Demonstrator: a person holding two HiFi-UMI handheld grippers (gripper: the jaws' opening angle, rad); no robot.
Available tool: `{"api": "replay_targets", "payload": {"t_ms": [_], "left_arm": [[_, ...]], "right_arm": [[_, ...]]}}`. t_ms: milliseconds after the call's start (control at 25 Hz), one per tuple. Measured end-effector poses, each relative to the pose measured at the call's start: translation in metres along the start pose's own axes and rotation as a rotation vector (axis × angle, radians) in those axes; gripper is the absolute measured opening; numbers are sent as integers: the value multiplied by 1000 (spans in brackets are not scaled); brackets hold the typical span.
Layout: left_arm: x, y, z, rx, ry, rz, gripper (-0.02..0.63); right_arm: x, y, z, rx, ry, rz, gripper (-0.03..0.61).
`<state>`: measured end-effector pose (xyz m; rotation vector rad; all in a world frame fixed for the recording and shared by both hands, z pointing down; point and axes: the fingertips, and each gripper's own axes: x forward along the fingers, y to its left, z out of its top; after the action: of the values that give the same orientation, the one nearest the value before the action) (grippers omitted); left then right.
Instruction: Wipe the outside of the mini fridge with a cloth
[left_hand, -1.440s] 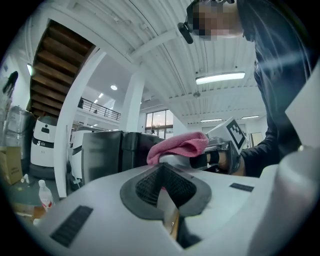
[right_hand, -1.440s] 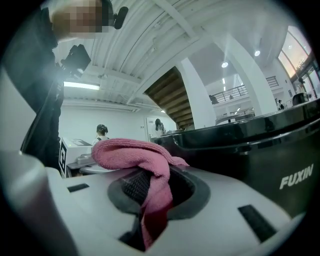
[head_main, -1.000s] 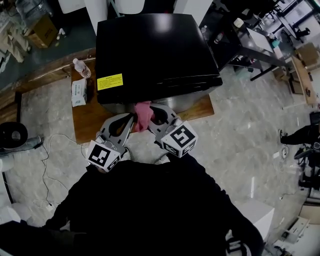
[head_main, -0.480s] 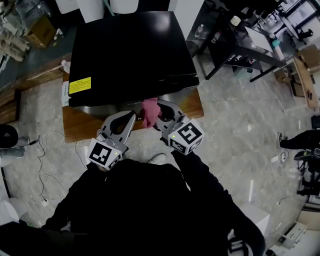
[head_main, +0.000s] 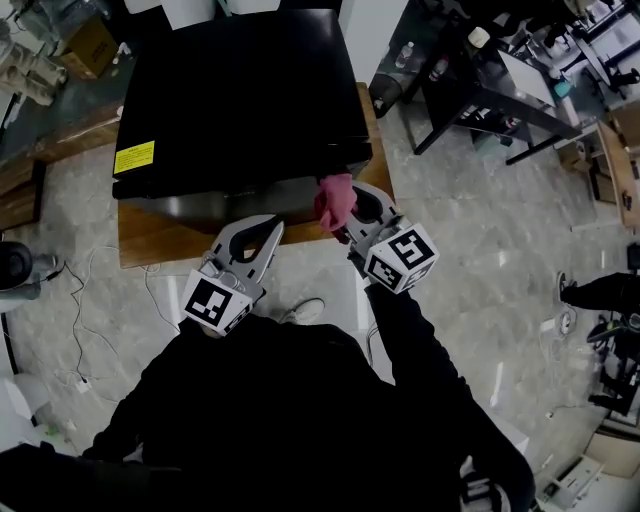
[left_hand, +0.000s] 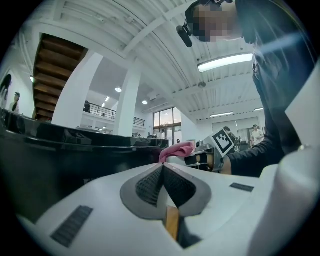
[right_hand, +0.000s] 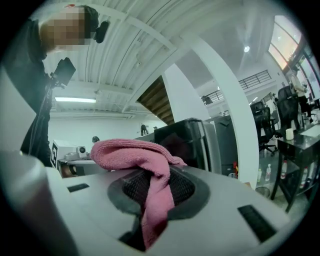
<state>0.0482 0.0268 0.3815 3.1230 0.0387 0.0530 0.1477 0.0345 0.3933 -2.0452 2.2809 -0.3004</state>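
The black mini fridge (head_main: 235, 90) stands on a low wooden stand (head_main: 160, 238); a yellow label (head_main: 134, 157) is on its top at the left. My right gripper (head_main: 345, 205) is shut on a pink cloth (head_main: 335, 200), held against the fridge's front right corner. In the right gripper view the pink cloth (right_hand: 150, 172) hangs between the jaws, with the fridge (right_hand: 192, 142) just beyond. My left gripper (head_main: 268, 228) is shut and holds nothing, just in front of the fridge's front face. The left gripper view shows the fridge's front (left_hand: 65, 160) at left and the cloth (left_hand: 177, 149) ahead.
Marble floor lies all round. A dark desk (head_main: 500, 85) with chairs and clutter stands at the upper right. White cables (head_main: 75, 345) trail on the floor at left. A cardboard box (head_main: 85, 45) sits at the upper left.
The right gripper has carried the cloth rightward along the fridge's front edge to its right corner. The head view has shifted, so the fridge sits further left. The left gripper stays near the front.
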Motion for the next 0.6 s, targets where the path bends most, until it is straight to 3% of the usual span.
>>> {"api": "replay_targets", "payload": {"t_ms": [160, 240, 400, 600], "left_arm": [[-6, -3, -6, -6, 15, -1, 5], [-14, -2, -11, -21, 16, -5, 5], [-41, 6, -30, -40, 1, 5, 5], [-89, 48, -78, -58, 43, 82, 5]], "right_arm": [[-16, -15, 0, -3, -22, -99, 80], [-24, -5, -1, 4, -35, -107, 80], [-22, 43, -28, -17, -7, -46, 83], [27, 106, -101, 32, 107, 32, 84]]}}
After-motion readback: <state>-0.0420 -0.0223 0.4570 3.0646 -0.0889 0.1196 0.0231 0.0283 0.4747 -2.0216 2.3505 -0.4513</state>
